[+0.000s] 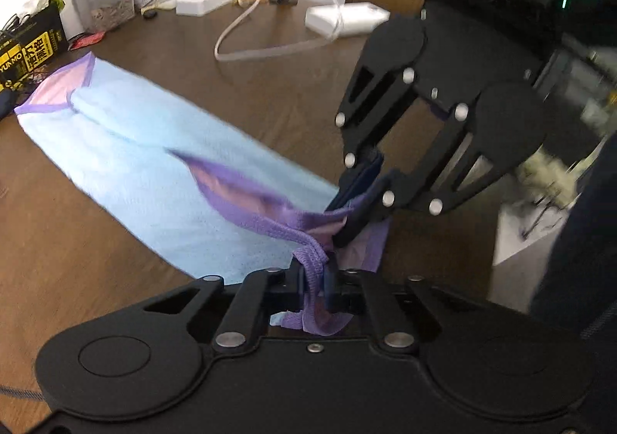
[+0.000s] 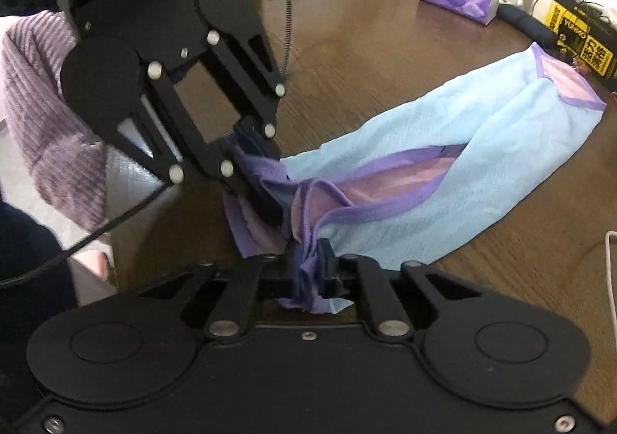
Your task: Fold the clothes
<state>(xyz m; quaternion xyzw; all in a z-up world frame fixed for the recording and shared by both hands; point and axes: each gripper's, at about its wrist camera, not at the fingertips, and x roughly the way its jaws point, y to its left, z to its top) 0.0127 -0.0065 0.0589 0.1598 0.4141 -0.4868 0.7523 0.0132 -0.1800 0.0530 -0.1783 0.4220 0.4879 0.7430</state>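
Pinching the purple hem, both grippers clamp one end of the garment.
Light-blue mesh, purple-trimmed, stretched across the wooden table; left gripper and right gripper grip side by side.

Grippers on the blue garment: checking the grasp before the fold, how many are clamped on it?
2: the left gripper and the right gripper both pinch the blue garment's purple-trimmed near end, close together.

Garment in both grippers — pinched.
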